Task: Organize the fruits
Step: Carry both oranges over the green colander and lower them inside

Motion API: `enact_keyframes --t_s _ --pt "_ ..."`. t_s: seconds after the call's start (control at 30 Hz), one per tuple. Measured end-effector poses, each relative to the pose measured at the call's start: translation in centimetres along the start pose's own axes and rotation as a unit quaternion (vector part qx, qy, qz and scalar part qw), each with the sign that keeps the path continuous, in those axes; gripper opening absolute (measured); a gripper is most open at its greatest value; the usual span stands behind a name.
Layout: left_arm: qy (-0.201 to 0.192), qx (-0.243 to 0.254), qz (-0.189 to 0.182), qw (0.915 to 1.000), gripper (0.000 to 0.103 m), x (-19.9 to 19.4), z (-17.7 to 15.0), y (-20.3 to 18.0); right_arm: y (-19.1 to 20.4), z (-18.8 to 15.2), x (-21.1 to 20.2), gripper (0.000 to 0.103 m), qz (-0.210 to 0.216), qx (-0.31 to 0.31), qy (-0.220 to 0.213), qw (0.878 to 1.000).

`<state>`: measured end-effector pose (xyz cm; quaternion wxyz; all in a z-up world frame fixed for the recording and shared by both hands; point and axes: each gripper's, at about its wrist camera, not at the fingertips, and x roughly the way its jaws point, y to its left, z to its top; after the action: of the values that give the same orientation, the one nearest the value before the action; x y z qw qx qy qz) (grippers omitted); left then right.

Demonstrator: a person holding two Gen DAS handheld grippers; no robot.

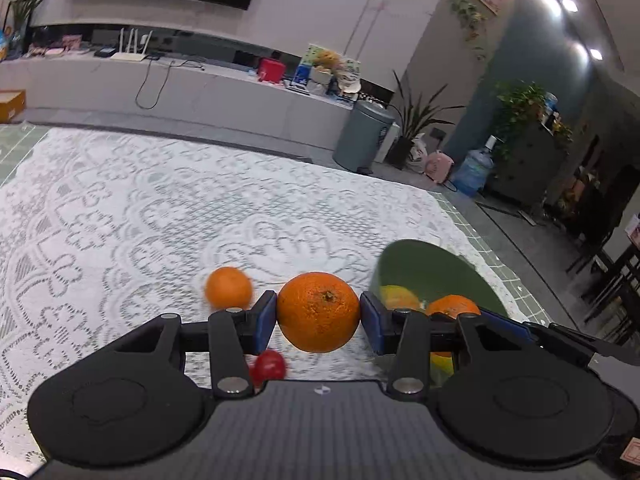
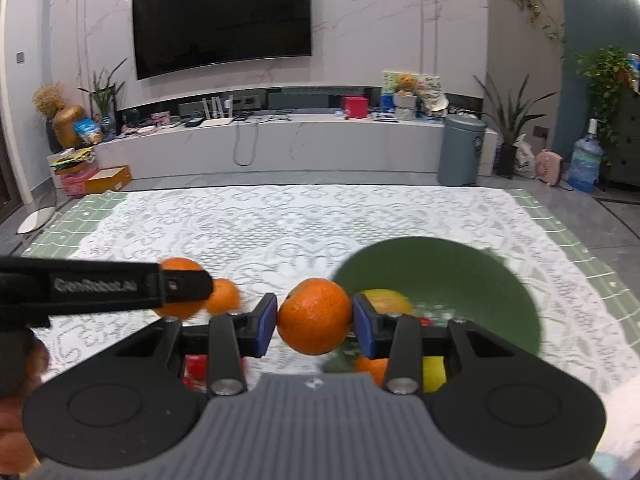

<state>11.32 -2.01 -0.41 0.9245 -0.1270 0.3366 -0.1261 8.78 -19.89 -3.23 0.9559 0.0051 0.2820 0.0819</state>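
- Found both grippers loaded, each clamped on a piece of fruit and lifted clear of the lace tablecloth.
- Left gripper: blue pads pressed against either side of a large orange, at lower centre of the left wrist view.
- Right gripper: jaws set narrower, closed on a smaller orange, at lower centre of the right wrist view.
- Saw the green bowl at right of centre in the right wrist view, already holding some fruit: a yellow fruit against the near wall, plus orange and red pieces half hidden behind the right gripper's finger.
- Same bowl at lower right of the left wrist view, with a yellow fruit and another orange inside.
- Still loose on the cloth: a small orange left of centre in the left wrist view, and a red fruit just below the left finger.
- In the right wrist view, spotted the left gripper's black body crossing the left edge, with its orange partly hidden behind it.
- Judged the job partly done: several pieces in the bowl, two in the air and seemingly bound there, at least two left to collect.
- Could not tell the exact count inside the bowl, blurred and blocked by the grippers.
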Motion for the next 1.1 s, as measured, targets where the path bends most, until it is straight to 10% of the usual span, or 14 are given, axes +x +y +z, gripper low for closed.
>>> enact_keyframes --t_s 0.53,1.1 --pt "0.026 0.096 -0.015 0.9949 0.051 2.7 0.1 -8.9 -8.6 0.7 -1.7 0.039 -0.076 0.004 0.011 0.997" --pt "0.115 0.204 0.018 0.9721 0.051 8.8 -0.1 -11.0 -11.1 0.4 3.5 0.039 -0.035 0.032 0.120 0.992"
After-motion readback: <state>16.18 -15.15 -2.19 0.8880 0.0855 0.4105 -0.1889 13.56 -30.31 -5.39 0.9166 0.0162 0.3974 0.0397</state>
